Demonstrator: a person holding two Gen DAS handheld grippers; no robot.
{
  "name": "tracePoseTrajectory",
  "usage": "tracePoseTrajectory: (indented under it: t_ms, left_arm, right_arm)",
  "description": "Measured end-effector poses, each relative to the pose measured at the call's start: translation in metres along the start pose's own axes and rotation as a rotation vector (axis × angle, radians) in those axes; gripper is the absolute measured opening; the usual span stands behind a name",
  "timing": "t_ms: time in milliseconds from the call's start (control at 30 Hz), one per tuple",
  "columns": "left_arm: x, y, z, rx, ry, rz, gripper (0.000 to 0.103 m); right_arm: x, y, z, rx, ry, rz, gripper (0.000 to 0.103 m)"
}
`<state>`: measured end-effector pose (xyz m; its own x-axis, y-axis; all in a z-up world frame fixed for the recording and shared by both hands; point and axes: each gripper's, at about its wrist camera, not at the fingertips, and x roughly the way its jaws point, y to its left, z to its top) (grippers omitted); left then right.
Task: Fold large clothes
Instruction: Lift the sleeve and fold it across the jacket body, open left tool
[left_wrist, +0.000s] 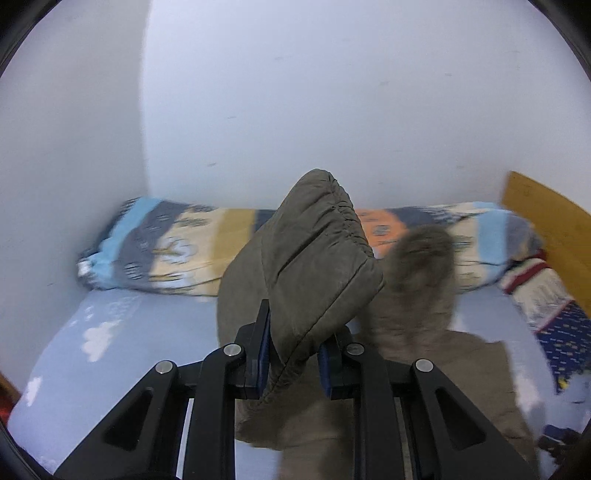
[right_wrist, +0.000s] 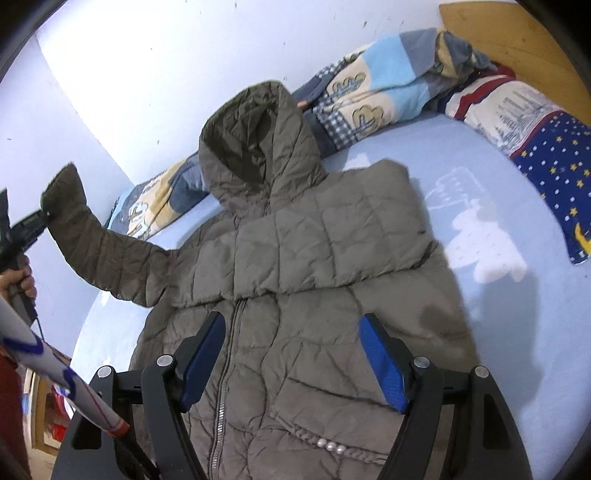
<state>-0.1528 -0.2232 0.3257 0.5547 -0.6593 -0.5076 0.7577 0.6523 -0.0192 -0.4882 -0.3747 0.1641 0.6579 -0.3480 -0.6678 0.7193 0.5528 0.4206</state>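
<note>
The olive-grey padded jacket (right_wrist: 295, 280) lies front-up on the bed (right_wrist: 480, 177), zip running down the middle and hood (right_wrist: 255, 144) resting up against the rolled patterned blanket (right_wrist: 373, 96) by the wall. The fold looks to be at an early stage. One sleeve seems already laid across the chest, where a doubled band of fabric (right_wrist: 332, 254) crosses the front, though the fisheye view leaves it unclear whether that is really the sleeve or just a ridge in the padding. The other sleeve (right_wrist: 110, 258) is off the bed, held up in the air by its cuff (left_wrist: 317, 258), which is pinched firmly between the pads of the left gripper (left_wrist: 293, 365); a hand (right_wrist: 20, 280) grips that tool at the picture's edge. The right gripper (right_wrist: 291, 365) hovers over the lower front of the jacket with its jaws standing wide and nothing between them. Still to do, by my reading: bring the raised sleeve across the body, then tuck the hood and fold the body in on itself.
</note>
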Motion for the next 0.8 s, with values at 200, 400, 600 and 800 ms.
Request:
tracePoseTrajectory:
  t_ms: [200,400,600,800]
  left_arm:
    - [0.005,-0.111,-0.024,0.099,0.036,-0.139,0.02]
    - [0.044,-0.206,-0.083,0.119,0.154,-0.265,0.02]
    - [0.089,-0.267,-0.152,0.131,0.277,-0.285,0.02]
    - [0.106,-0.278,-0.189,0.182,0.351,-0.297,0.049]
  right_arm:
    - [-0.014,-0.019,0.006,0.045,-0.032,-0.007,0.08]
    - [-0.022,-0.033,0.011,0.095,-0.05,-0.019,0.08]
    - [-0.024,-0.044,0.014,0.135,-0.056,-0.033,0.08]
    - [-0.023,-0.049,0.016,0.166,-0.056,-0.042,0.08]
